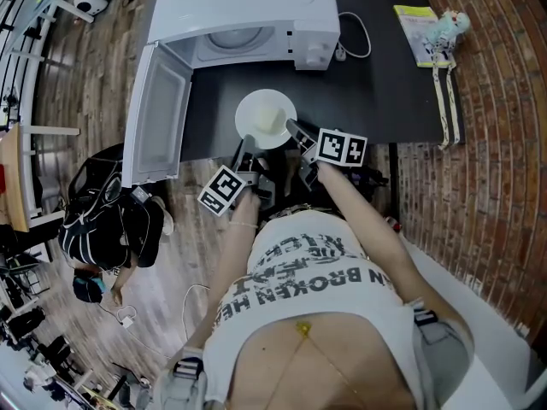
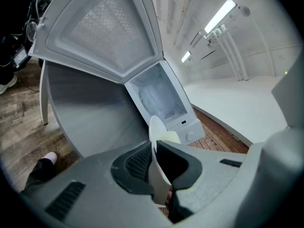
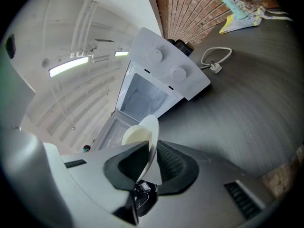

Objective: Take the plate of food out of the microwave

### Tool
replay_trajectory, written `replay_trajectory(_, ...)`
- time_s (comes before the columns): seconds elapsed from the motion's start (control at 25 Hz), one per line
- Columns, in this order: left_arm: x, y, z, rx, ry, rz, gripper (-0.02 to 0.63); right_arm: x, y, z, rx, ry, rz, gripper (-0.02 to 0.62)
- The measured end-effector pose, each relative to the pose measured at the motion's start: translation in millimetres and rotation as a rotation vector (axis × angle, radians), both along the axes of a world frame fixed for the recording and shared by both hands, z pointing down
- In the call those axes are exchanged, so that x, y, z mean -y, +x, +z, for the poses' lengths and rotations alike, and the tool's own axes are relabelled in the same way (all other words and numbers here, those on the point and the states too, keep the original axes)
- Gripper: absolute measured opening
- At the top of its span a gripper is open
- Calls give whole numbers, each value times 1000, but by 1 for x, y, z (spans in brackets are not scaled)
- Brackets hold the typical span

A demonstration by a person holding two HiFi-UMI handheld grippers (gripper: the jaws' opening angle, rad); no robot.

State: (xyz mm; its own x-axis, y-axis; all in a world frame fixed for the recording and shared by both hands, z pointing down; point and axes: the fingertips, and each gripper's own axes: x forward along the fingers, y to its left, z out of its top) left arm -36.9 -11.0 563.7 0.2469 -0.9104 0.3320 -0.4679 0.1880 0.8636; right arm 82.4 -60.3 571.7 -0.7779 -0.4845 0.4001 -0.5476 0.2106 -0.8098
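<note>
A white plate (image 1: 266, 118) with pale yellow food on it is outside the white microwave (image 1: 248, 11), over the dark table (image 1: 376, 84) in front of the open cavity. The microwave door (image 1: 158, 114) stands swung open to the left. My left gripper (image 1: 245, 149) is shut on the plate's near left rim, and my right gripper (image 1: 296, 131) on its near right rim. In the left gripper view the plate (image 2: 159, 137) stands edge-on between the pads of the left gripper (image 2: 154, 161). In the right gripper view the plate (image 3: 147, 134) is pinched the same way by the right gripper (image 3: 149, 163).
A white cable with a plug (image 1: 355, 37) lies right of the microwave. A yellow booklet and a small toy (image 1: 432, 28) sit at the table's far right corner. A person in black (image 1: 111, 225) crouches on the wooden floor at left, below the open door.
</note>
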Motion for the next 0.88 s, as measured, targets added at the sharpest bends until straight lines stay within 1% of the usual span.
replay_trajectory(0.88,-12,8,-3,6,9,-25,37,-9,7,-2,16,2,-22,54)
